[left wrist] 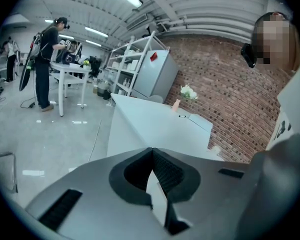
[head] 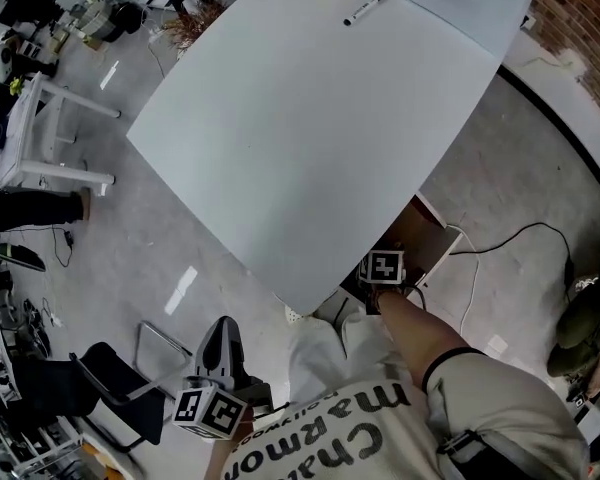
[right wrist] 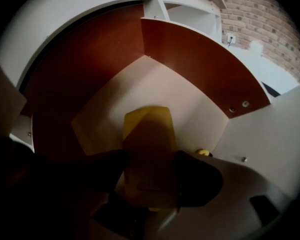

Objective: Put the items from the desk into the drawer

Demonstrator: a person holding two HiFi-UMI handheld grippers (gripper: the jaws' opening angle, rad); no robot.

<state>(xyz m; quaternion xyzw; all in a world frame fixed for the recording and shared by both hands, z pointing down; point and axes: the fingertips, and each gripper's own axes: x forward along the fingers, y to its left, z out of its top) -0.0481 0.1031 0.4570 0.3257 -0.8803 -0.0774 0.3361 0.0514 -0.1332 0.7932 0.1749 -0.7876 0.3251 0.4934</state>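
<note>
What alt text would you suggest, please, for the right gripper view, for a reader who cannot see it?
The right gripper holds a yellow item between its dark jaws over an open drawer with reddish-brown walls and a pale floor. White panels and a brick wall show beyond.

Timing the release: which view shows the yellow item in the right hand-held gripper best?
The right gripper view: the yellow item sits between the jaws of the hand-held gripper, over the open drawer. The head view shows only its marker cube at the desk edge, not the item; the left gripper view misses it.
</note>
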